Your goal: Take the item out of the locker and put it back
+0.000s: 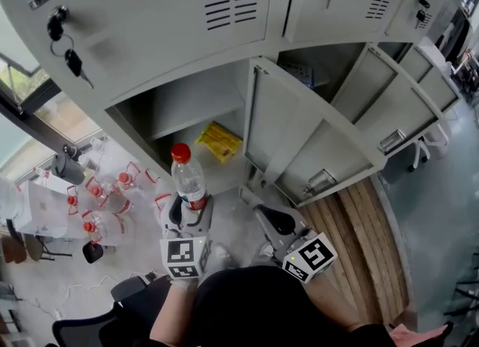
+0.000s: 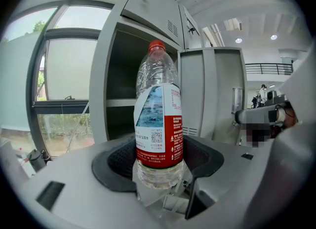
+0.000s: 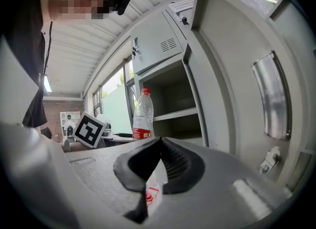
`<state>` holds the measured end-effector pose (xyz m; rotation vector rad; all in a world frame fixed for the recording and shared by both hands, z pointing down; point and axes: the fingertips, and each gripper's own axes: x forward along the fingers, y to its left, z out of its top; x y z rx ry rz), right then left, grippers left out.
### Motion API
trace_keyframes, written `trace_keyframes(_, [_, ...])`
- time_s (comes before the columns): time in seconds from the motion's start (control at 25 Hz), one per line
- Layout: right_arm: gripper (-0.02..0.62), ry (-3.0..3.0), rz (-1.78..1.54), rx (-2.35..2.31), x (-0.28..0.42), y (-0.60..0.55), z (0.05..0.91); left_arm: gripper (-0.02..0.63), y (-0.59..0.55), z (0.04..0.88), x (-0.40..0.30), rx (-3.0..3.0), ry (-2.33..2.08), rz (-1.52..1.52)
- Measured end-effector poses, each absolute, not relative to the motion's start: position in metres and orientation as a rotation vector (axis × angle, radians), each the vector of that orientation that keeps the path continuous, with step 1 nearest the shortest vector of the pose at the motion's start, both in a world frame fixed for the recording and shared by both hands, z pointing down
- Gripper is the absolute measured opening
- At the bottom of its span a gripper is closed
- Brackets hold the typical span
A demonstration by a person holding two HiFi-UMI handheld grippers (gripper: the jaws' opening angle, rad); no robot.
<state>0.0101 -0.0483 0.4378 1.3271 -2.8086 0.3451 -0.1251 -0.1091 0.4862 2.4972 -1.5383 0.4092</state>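
A clear water bottle (image 1: 188, 177) with a red cap and a red and blue label stands upright between the jaws of my left gripper (image 1: 191, 207), which is shut on its lower body. It is held just in front of the open locker compartment (image 1: 187, 106). In the left gripper view the bottle (image 2: 159, 119) fills the middle, with the pads of my left gripper (image 2: 160, 159) pressed against both its sides. My right gripper (image 1: 251, 200) sits beside the open locker door (image 1: 299, 136), its jaws shut with nothing held. The right gripper view shows my right gripper (image 3: 160, 141) with its tips meeting, and the bottle (image 3: 142, 114) to its left.
A yellow packet (image 1: 218, 141) lies on the floor of the open compartment. Keys (image 1: 71, 57) hang from the locker above at the left. Several red-capped bottles (image 1: 105, 196) stand low down at the left. A second open door (image 1: 389, 99) juts out at the right.
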Motion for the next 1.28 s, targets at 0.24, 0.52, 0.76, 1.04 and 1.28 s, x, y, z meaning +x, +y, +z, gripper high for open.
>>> trace_keyframes(0.24, [-0.003, -2.82, 0.361, 1.269, 0.0, -0.053, 0.443, 0.295, -0.086, 0.486, -0.139, 2.472, -1.533, 0.386])
trace_keyframes(0.52, [-0.003, -2.822, 0.369, 1.204, -0.01, -0.058, 0.45, 0.296, -0.07, 0.49, -0.163, 2.404, -1.581, 0.389])
trace_keyframes(0.76, [-0.003, -2.833, 0.373, 1.163, -0.02, -0.061, 0.453, 0.296, -0.063, 0.495, -0.177, 2.38, -1.594, 0.406])
trace_keyframes(1.04, [-0.003, -2.849, 0.357, 1.131, -0.026, -0.067, 0.45, 0.296, -0.062, 0.49, -0.183, 2.356, -1.613, 0.394])
trace_keyframes(1.28, [-0.003, -2.852, 0.352, 1.123, -0.027, -0.068, 0.449, 0.298, -0.063, 0.492, -0.185, 2.342, -1.612, 0.393])
